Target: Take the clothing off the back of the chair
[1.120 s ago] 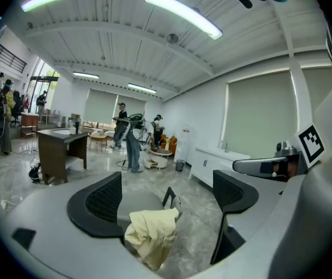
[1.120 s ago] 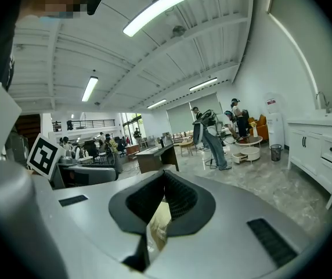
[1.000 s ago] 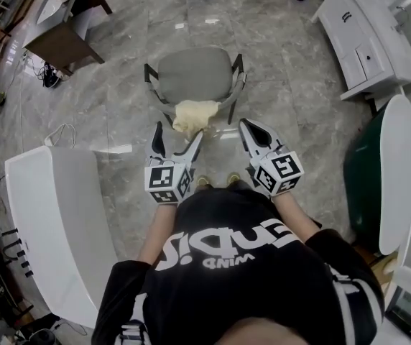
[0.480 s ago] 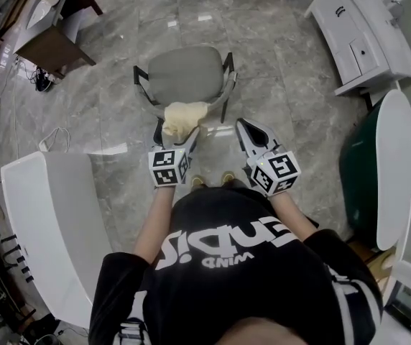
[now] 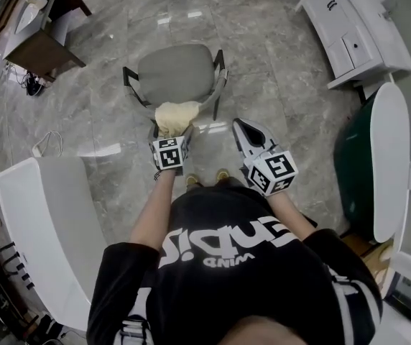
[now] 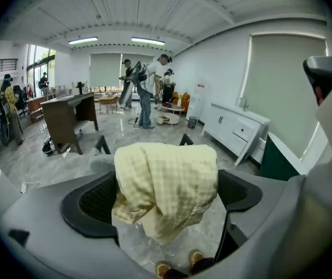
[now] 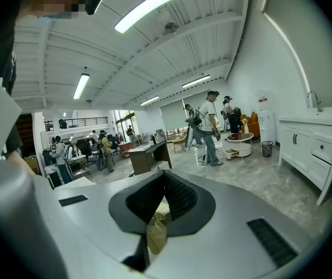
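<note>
While the left claw [image 5: 172,134] stands with its jaws spread wide, having just been opening, the pale yellow checked clothing [image 5: 175,115] sits between them, draped over the top edge of the back of the chair [image 5: 177,74]. The pads [image 6: 90,205] do not press on the cloth, though it is hard to tell whether one brushes it. From above, the cloth hides the chair's back. In the left gripper view only a strip of grey and the two black arm ends show beside the cloth. The right claw [image 5: 243,126] hangs off the right end of the chair's back, clear of the clothing, its jaws drawn almost together and holding nothing. A sliver of yellow shows in the slit between them in the right gripper view, too small to identify. The person's black shirt [image 5: 227,264] fills the lower part of the head view, and only the toes of the shoes [image 5: 223,175] peek out past it. The chair stands on a grey marbled floor [image 5: 119,171]. A white cabinet [image 5: 353,31] is cut off at the upper right, a brown desk [image 5: 37,45] at the upper left, and a long white counter [image 5: 47,228] at the left edge. A dark green shape [image 5: 353,164] beside a curved white panel [image 5: 391,164] is hard to make out. Far across the room people [image 6: 145,92] stand under ceiling strip lights [image 6: 116,40].
</note>
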A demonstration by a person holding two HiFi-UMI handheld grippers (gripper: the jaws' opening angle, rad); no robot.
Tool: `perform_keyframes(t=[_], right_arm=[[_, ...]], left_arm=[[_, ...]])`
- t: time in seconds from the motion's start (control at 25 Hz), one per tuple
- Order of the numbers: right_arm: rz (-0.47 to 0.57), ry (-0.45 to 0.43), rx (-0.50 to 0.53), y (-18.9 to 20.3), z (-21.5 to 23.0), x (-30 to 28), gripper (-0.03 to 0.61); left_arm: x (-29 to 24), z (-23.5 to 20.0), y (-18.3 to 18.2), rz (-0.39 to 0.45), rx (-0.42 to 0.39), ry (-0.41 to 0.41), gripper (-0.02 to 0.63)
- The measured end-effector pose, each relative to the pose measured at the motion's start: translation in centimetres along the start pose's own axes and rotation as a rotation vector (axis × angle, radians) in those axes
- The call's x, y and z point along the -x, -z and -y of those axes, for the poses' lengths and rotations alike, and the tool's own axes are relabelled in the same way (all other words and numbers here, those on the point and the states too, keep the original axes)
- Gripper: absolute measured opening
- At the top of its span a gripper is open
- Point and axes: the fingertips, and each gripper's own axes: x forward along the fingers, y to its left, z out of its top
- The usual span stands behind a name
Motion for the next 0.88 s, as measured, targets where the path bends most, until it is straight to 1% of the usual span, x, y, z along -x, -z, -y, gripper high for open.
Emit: perform_keyframes(t=[0.12,0.28,0.6,0.68,0.8,0.88], right_arm=[[0.0,0.008,-0.002,0.0,0.3,0.2,0.014],[-0.001,0.016,-0.004,0.2,0.6,0.3,0.014],[-0.009,0.031,-0.005,0.3,1.0,0.5,0.014],[-0.012,0.033,-0.006,0.5,1.0,0.5,0.014],[-0.016,0.03,-0.007,0.6,0.9,0.4,0.014],[-0.017,0.028,-0.007,0.6,1.0,0.4,0.014]], left_arm=[[-1.1,0.1,0.6,-0.024,0.0,0.015,0.531],[-1.9,0.2,0.6,-0.033,0.003,0.029,0.532],[-1.7,0.1,0.5,-0.032,0.052,0.038,0.526],[-1.7,0.4,0.7,-0.043,0.067,0.053,0.493],[-1.4,0.9,0.7,-0.053,0.081,0.068,0.392],[-1.2,1.2,0.6,-0.057,0.078,0.074,0.35]])
